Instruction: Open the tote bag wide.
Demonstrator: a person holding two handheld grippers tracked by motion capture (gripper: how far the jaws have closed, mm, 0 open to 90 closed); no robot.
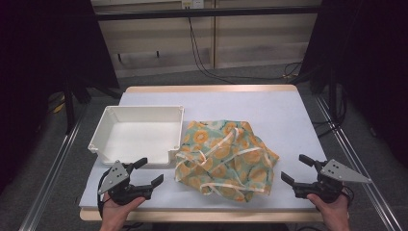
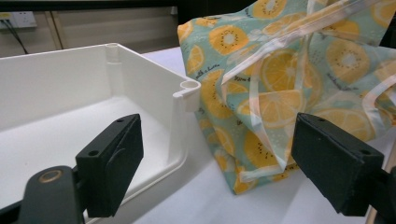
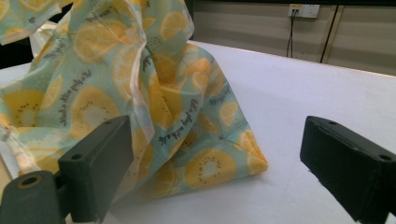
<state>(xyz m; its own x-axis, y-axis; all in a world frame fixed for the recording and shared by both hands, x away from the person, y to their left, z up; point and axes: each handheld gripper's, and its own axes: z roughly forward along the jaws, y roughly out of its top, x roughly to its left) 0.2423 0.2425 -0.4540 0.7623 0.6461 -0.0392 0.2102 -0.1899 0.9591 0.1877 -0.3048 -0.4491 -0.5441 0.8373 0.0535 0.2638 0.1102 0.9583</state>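
Note:
A crumpled cloth (image 1: 225,159) printed with orange slices on teal, with pale ribbon straps, lies heaped in the middle of the table; it also appears in the left gripper view (image 2: 289,88) and the right gripper view (image 3: 116,93). A white open tray (image 1: 108,130) stands just left of it, its corner seen close in the left gripper view (image 2: 187,88). My left gripper (image 1: 150,172) is open near the front left edge, pointing at the gap between tray and cloth. My right gripper (image 1: 297,169) is open at the front right, just beside the cloth's right edge. Neither holds anything.
The tabletop (image 1: 269,110) is pale, with a wooden rim. Behind it run cables (image 1: 202,57) across a grey floor and a light wall panel. Metal rails (image 1: 356,163) flank the table on both sides. Dark curtains stand at the far left and right.

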